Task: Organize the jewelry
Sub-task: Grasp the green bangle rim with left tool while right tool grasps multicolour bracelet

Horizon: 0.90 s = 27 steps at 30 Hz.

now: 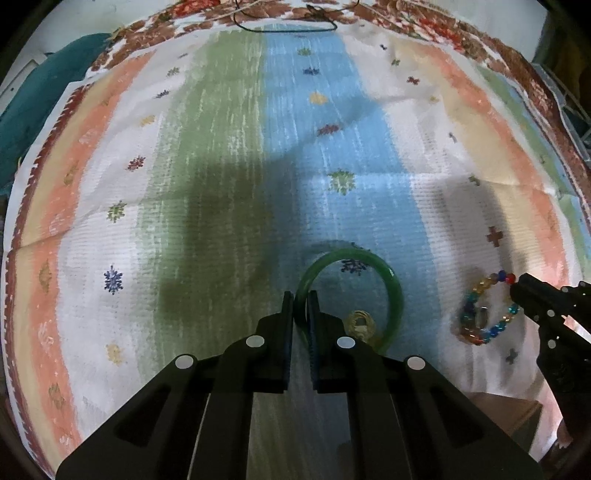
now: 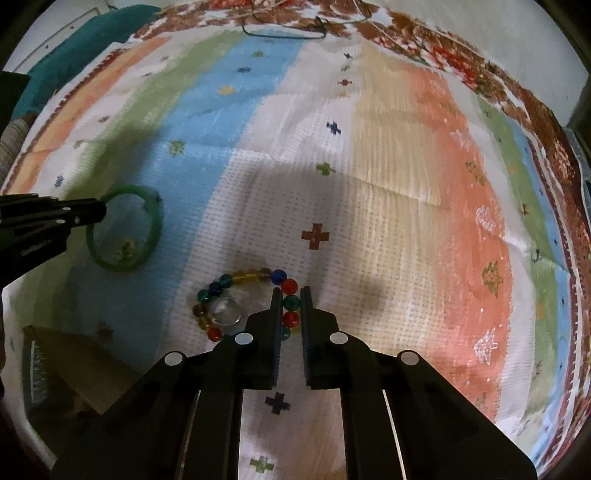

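My left gripper (image 1: pixel 302 295) is shut on the near-left rim of a green bangle (image 1: pixel 395 291), which lies over the striped cloth (image 1: pixel 221 166); a small gold ring (image 1: pixel 360 323) sits inside the bangle. My right gripper (image 2: pixel 291 293) is shut on a bracelet of coloured beads (image 2: pixel 236 278), with red and green beads between the fingers. A clear ring (image 2: pixel 226 313) lies inside the bracelet's loop. In the left wrist view the bracelet (image 1: pixel 480 306) and right gripper (image 1: pixel 519 286) are at right. In the right wrist view the bangle (image 2: pixel 155 218) and left gripper (image 2: pixel 101 212) are at left.
The striped, patterned cloth (image 2: pixel 406 184) covers the whole surface. A dark cord (image 1: pixel 288 27) lies at its far edge. A teal fabric (image 1: pixel 33 96) lies beyond the far left corner. A brown box edge (image 2: pixel 66 354) shows near left.
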Tool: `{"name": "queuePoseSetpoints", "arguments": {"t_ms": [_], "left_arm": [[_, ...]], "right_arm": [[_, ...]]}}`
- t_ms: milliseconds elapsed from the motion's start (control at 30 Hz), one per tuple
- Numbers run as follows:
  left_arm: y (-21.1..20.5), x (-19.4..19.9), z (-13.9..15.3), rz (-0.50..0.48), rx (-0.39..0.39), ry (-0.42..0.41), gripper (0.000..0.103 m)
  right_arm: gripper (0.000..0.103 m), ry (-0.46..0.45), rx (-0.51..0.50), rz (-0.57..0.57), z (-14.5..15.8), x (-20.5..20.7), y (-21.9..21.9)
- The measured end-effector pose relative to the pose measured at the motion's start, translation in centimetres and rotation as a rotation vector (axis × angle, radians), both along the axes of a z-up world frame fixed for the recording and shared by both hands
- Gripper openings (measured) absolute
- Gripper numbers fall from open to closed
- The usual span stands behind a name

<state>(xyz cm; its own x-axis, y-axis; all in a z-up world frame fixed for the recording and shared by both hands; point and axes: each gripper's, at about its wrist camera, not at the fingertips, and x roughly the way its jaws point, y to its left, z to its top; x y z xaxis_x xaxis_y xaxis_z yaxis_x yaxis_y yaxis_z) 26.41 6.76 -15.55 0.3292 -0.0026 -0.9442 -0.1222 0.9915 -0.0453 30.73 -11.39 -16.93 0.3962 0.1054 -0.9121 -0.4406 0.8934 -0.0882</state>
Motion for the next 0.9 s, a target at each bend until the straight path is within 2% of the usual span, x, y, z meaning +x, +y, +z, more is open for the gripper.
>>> {"name": "queuePoseSetpoints", "arguments": {"t_ms": [200, 300, 400, 667, 900], "left_arm": [[0.8, -0.9, 2.4, 0.006, -0.001, -0.040, 0.008], [0.5, -1.0, 3.8, 0.009, 0.037, -0.076, 0.008], [0.1, -1.5, 4.7, -0.005, 0.036, -0.091, 0.008], [-0.8, -2.5, 5.6, -0.029, 0.048, -0.100, 0.008], [-1.0, -3.2, 6.5, -0.012, 0.045, -0.109, 0.008]], "right_arm": [[0.010, -0.054, 0.039, 0.010, 2.7, -1.2, 0.0], [0.010, -0.076, 0.046, 0.013, 3.6, -1.7, 0.1], [0.010, -0.085, 0.060, 0.014, 4.0, -2.0, 0.1], [0.010, -0.102, 0.092, 0.011, 5.0, -2.7, -0.1], [0.010, -0.133, 0.110, -0.008, 6.2, -3.6, -0.5]]}}
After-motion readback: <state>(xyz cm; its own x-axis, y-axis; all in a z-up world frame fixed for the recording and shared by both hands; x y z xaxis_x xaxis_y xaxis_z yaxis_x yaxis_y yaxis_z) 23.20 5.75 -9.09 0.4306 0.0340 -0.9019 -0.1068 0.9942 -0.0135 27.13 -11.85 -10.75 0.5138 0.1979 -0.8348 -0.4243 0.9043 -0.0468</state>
